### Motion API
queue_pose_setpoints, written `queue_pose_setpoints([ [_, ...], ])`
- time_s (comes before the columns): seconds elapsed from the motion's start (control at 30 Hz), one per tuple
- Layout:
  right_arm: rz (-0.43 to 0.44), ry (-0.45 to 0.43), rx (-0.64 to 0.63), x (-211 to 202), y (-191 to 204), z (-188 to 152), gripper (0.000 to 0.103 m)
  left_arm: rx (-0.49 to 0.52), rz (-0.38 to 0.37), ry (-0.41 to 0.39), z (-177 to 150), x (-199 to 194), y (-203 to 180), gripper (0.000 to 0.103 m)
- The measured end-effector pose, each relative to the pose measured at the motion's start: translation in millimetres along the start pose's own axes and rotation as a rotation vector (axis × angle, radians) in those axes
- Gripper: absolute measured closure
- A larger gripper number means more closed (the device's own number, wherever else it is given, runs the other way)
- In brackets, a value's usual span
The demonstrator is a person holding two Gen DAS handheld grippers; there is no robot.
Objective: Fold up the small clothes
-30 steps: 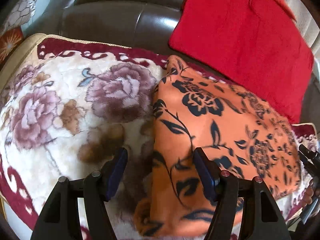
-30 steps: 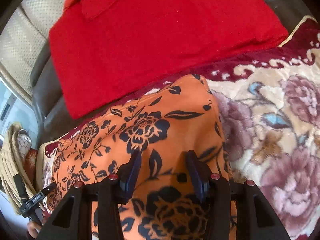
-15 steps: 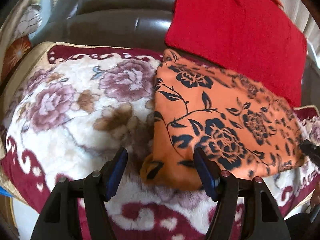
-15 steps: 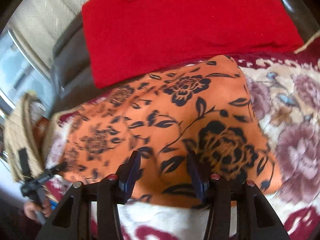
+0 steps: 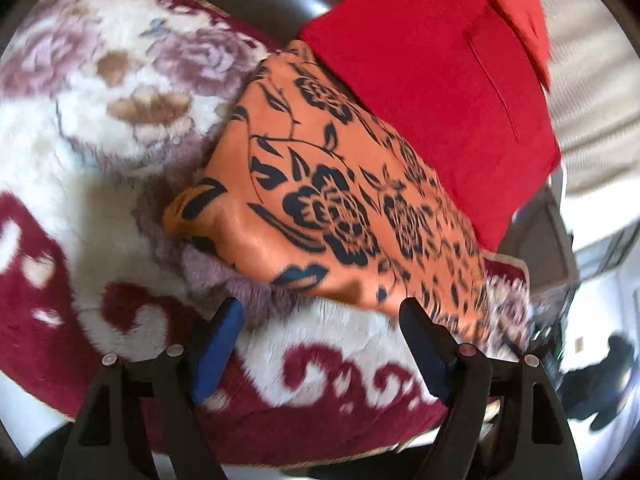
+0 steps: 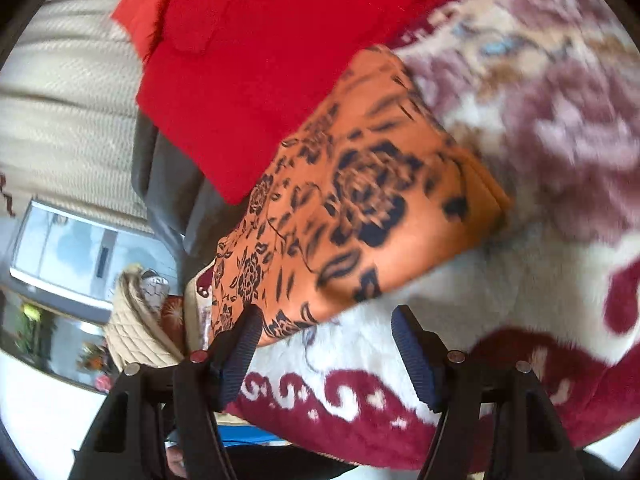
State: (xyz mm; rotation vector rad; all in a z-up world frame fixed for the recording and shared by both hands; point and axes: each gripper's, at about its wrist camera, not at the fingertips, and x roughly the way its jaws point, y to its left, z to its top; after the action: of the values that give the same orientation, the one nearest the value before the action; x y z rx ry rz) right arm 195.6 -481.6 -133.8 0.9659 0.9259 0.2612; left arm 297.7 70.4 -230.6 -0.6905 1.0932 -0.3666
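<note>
- Left gripper [image 5: 320,320]: lower centre of the left wrist view. Its jaws are opening and hold nothing; only the plush floral blanket [image 5: 80,152] shows between the blue pads. One second ago the pads stood over the garment's near edge; now they lie clear of it.
- Right gripper [image 6: 324,328]: lower centre of the right wrist view. Its jaws are likewise opening and empty. The left pad sits at the cloth's near hem, apparently without pinching it; whether it touches cannot be told through the blur.
- Orange floral garment [image 5: 340,200]: centre of both views, lying as a compact folded rectangle on the blanket, its far edge against or under the red cushion [image 5: 440,92]. In the right wrist view the same garment [image 6: 360,216] shows stacked layers at its right corner.
- Change: both views have drawn back and rolled, so the garment now appears whole and tilted, where a second ago it filled the lower frame beneath the pads.
- Reading for the task: the release and retreat suggest that the fold on this piece is complete; the garment looks settled, flat and unattended. A next garment is not visible in either view.
</note>
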Motion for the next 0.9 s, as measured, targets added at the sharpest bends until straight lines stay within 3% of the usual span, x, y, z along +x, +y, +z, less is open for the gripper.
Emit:
queue_pose_setpoints([
  [0.13, 0.003, -0.037, 0.06, 7.6, -10.3, 6.6, 0.031, -0.108, -0.02, -0.061, 10.6, 12.1, 3.4, 0.022],
  [0.27, 0.051, -0.129, 0.12, 16.6, -16.3, 22.4, 0.031, -0.177, -0.046, -0.144, 21.1, 20.3, 7.7, 0.022],
  [0.4, 0.073, -0.226, 0.145, 31.7, -20.7, 34.6, 0.031, -0.164, -0.05, -0.202, 23.9, 24.3, 3.6, 0.022],
  [0.43, 0.066, -0.256, 0.136, 35.5, -20.4, 36.6, 0.031, -0.161, -0.045, -0.212, 24.5, 27.2, 1.8, 0.026],
  [0.5, 0.045, -0.291, 0.119, 38.6, -17.7, 37.8, 0.035, -0.139, -0.008, -0.228, 26.5, 29.6, 0.5, 0.058],
  [0.53, 0.023, -0.305, 0.11, 40.2, -14.6, 37.7, 0.049, -0.128, 0.01, -0.227, 27.9, 29.4, 1.6, 0.067],
  [0.57, 0.006, -0.311, 0.102, 40.8, -11.6, 39.2, 0.075, -0.124, 0.005, -0.225, 29.0, 28.7, 3.7, 0.075],
  [0.6, -0.006, -0.313, 0.087, 43.1, -8.6, 38.9, 0.076, -0.121, -0.011, -0.229, 29.8, 27.8, 4.4, 0.082],
  [0.9, -0.104, -0.386, -0.157, 18.0, 37.1, 2.4, 0.082, 0.086, -0.01, -0.261, 6.3, -23.7, -17.1, 0.087],
])
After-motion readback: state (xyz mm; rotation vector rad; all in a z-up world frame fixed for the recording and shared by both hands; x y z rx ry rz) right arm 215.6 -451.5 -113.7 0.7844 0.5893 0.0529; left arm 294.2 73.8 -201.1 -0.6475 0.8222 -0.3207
